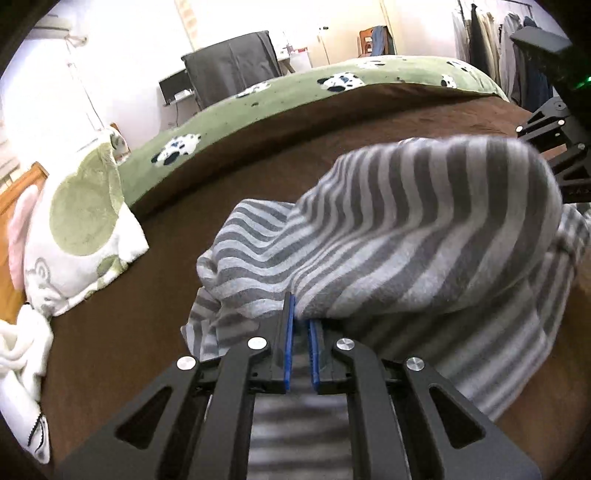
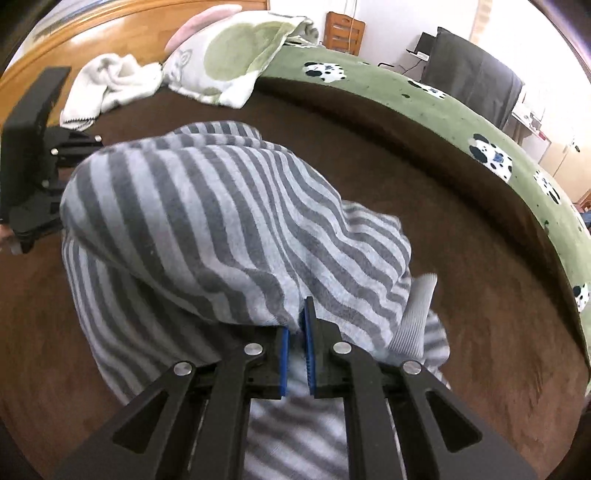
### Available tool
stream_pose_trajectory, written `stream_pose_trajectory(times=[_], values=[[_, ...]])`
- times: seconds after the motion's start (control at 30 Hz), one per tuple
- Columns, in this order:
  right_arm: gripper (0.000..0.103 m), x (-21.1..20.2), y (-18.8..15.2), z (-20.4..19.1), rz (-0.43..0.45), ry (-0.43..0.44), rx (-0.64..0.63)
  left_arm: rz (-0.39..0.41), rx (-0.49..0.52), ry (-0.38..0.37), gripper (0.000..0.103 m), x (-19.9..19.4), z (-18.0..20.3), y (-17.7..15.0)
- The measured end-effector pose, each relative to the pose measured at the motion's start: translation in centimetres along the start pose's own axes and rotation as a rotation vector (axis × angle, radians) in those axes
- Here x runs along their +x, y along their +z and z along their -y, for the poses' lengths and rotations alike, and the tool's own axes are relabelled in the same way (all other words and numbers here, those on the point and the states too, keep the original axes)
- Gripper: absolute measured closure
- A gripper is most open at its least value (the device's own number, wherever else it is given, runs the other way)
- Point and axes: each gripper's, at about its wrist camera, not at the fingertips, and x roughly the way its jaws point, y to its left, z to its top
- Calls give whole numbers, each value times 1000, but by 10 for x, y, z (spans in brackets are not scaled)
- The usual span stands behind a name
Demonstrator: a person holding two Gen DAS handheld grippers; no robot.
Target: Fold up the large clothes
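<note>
A grey-and-white striped garment [image 1: 424, 229] lies partly on the brown bed cover [image 1: 122, 332], with one edge lifted and stretched between both grippers. My left gripper [image 1: 301, 314] is shut on the garment's edge, cloth pinched between its blue pads. In the right wrist view my right gripper [image 2: 301, 314] is likewise shut on the striped garment [image 2: 207, 206], beside a ribbed cuff [image 2: 417, 314]. Each view shows the other gripper: the right one [image 1: 554, 147] at the far right of the left view, the left one [image 2: 37, 177] at the far left of the right view.
A green blanket with panda prints [image 1: 280, 92] runs along the bed's far side. A green-and-white pillow [image 1: 81, 229] and a white towel [image 2: 110, 85] lie near the wooden headboard [image 2: 122, 33]. A dark chair [image 1: 232, 62] and hanging clothes [image 1: 491, 37] stand beyond the bed.
</note>
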Motion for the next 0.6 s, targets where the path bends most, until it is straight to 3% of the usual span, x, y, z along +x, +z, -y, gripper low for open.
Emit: stream_pose_trajectory(times=[0.2,0.33,0.4,0.47,0.5,0.53,0.57,0.6], values=[[95,10,-18,-1,-53,29,65,-83,-13,-57,92,6,16,-22],[93,16,-18,2,-75,56,117,-135,-115,-118,86,14,7,-24],[92,15,-18,3,-81,60,137,-163,-145,-131,68,16,4,-21],[88,13,-17,4,-86,60,146,-179,-145,-111,24,15,5,-20],[85,12,-16,4,-95,61,151,-186,-142,-70,17,13,5,-19],[71,11,-15,4,-104,66,156,-186,-151,-67,9,10,4,-19],[52,8,-14,3,-112,62,156,-187,-163,-76,7,8,1,-18],[44,6,-14,2,-114,54,151,-199,-169,-76,7,6,-1,-17]])
